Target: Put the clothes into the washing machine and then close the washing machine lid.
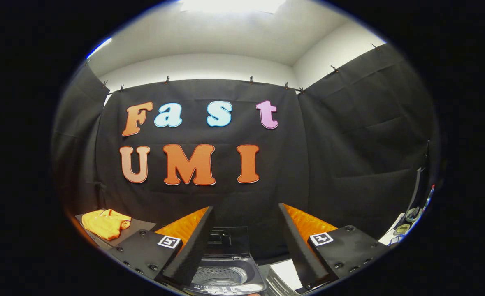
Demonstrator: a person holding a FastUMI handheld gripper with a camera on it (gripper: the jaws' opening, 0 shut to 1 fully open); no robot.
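Booth-side washing machine (226,273) lidless-open — hand-held gripper (246,242) spread, holding nothing.

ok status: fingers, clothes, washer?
Gripper open, fingers holding nothing. Orange clothes lie off to the left, untouched. Washing machine lid up, drum open just ahead between the fingers.

- The clothes (105,223), at ten o'clock from the gripper (246,242), look like soft, crumpled orange cloth.
- The spread, empty fingers (193,250) have ribbed, matt pads.
- The washing machine (226,273) between them looks like glossy plastic, its drum like perforated metal.
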